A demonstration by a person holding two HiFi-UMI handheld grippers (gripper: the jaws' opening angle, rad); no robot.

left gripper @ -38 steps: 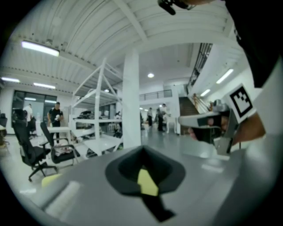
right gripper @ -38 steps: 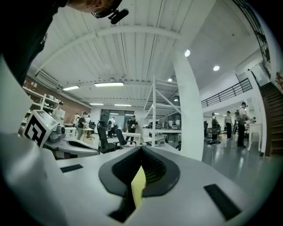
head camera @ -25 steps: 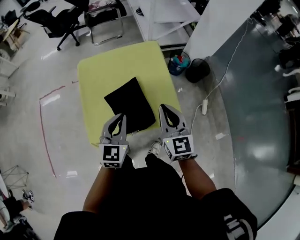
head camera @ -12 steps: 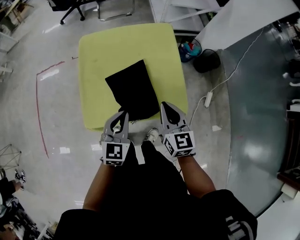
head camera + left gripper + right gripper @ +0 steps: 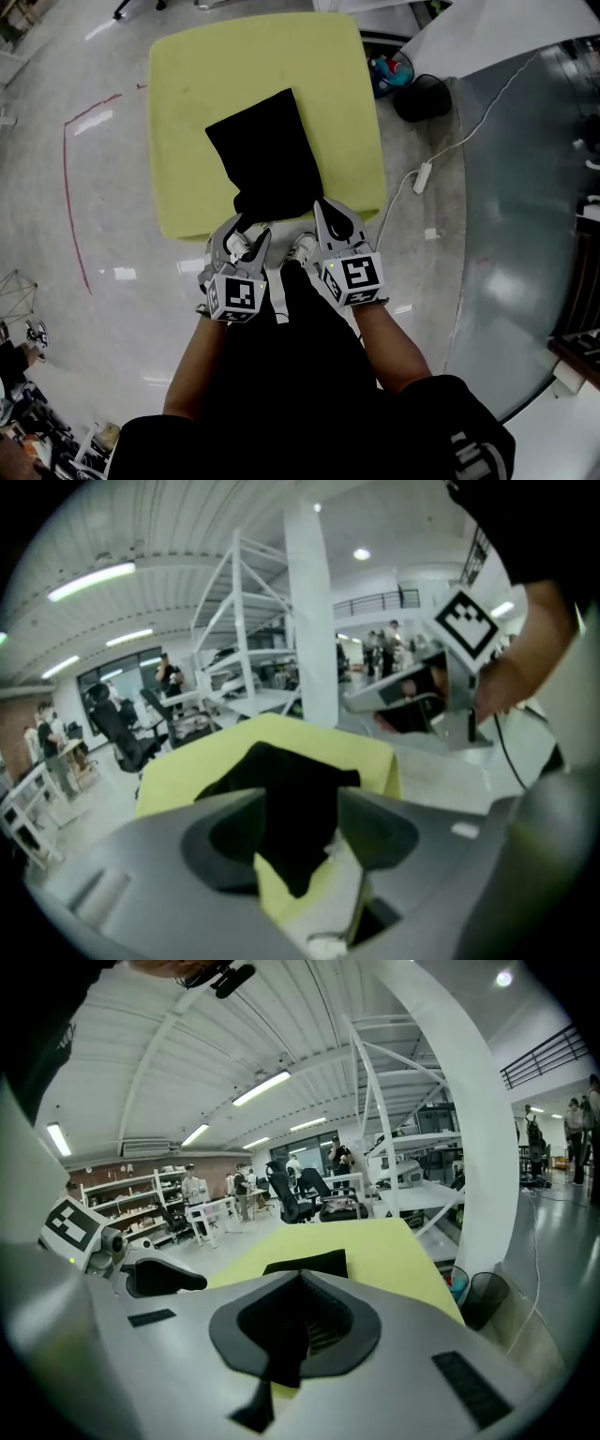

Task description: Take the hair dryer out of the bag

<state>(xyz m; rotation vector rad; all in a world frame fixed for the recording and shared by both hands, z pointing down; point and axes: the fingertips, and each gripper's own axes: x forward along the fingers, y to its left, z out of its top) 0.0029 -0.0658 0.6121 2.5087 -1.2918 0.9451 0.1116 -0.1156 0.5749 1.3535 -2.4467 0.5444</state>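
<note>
A black bag [image 5: 265,159] lies flat on the yellow table [image 5: 187,84], its narrow end toward me at the near edge. No hair dryer shows; the bag hides whatever is inside. My left gripper [image 5: 246,234] hovers just short of that narrow end, its jaws opening, with nothing pressed between them. In the left gripper view the bag [image 5: 272,780] shows through the gap of the left gripper [image 5: 298,803]. My right gripper [image 5: 325,208] is shut and empty beside the bag's near right corner. The right gripper view looks over the right gripper [image 5: 300,1279] at the bag [image 5: 307,1264].
A black bin [image 5: 422,94] and a blue bucket [image 5: 389,70] stand on the floor right of the table. A white power strip [image 5: 422,175] with its cable lies there too. Red tape [image 5: 70,187] marks the floor at left. Office chairs [image 5: 300,1194] stand beyond the table.
Both grippers have sunk toward the table's near edge and the bag's narrow end. The left jaws, shut before, now stand apart. The right jaws stay shut.
</note>
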